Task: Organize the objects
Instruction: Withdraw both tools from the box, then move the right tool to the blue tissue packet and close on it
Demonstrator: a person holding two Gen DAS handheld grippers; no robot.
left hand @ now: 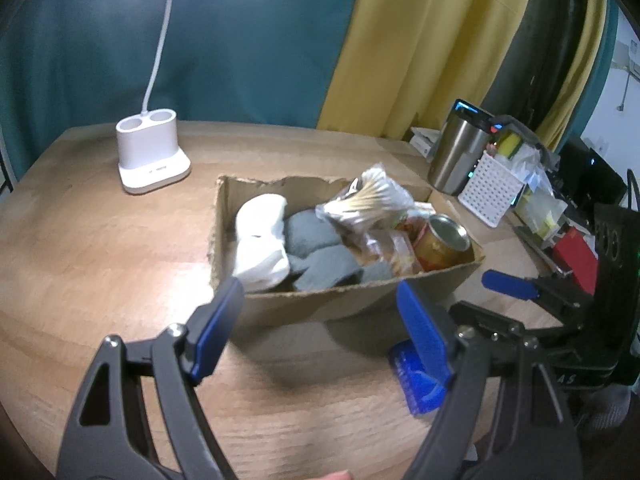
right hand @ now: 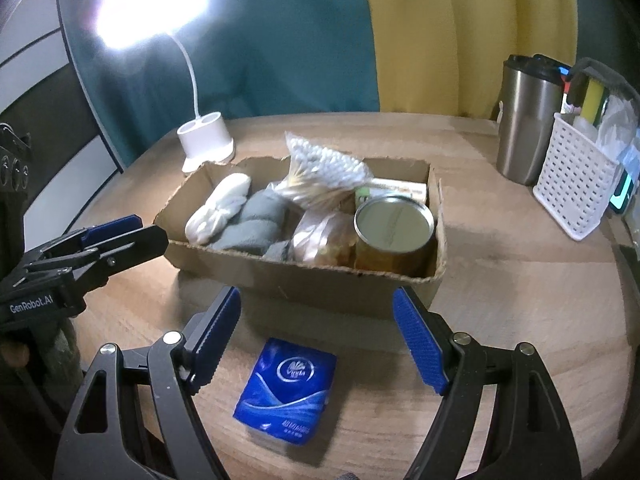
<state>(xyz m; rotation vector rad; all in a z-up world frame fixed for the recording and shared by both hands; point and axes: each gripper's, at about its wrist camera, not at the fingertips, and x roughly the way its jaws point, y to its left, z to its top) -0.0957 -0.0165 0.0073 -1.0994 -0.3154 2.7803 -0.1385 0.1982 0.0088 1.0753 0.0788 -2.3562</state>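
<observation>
A torn cardboard box (right hand: pixel 304 276) (left hand: pixel 352 300) sits mid-table. It holds a white cloth roll (right hand: pixel 218 208), grey cloths (right hand: pixel 252 224), a bag of cotton swabs (right hand: pixel 320 172), a wrapped snack (right hand: pixel 324 236) and a tin can (right hand: pixel 394 226). A blue tissue pack (right hand: pixel 290 392) lies on the table in front of the box, between the fingers of my open right gripper (right hand: pixel 316 344). My left gripper (left hand: pixel 320 324) is open and empty before the box's near wall. The pack shows partly behind its right finger (left hand: pixel 416 380).
A white lamp base (left hand: pixel 152 156) stands at the back left. A steel tumbler (right hand: pixel 524 120) and a white perforated basket (right hand: pixel 576 188) with clutter stand at the right. The round wooden table (right hand: pixel 520 320) ends near the basket.
</observation>
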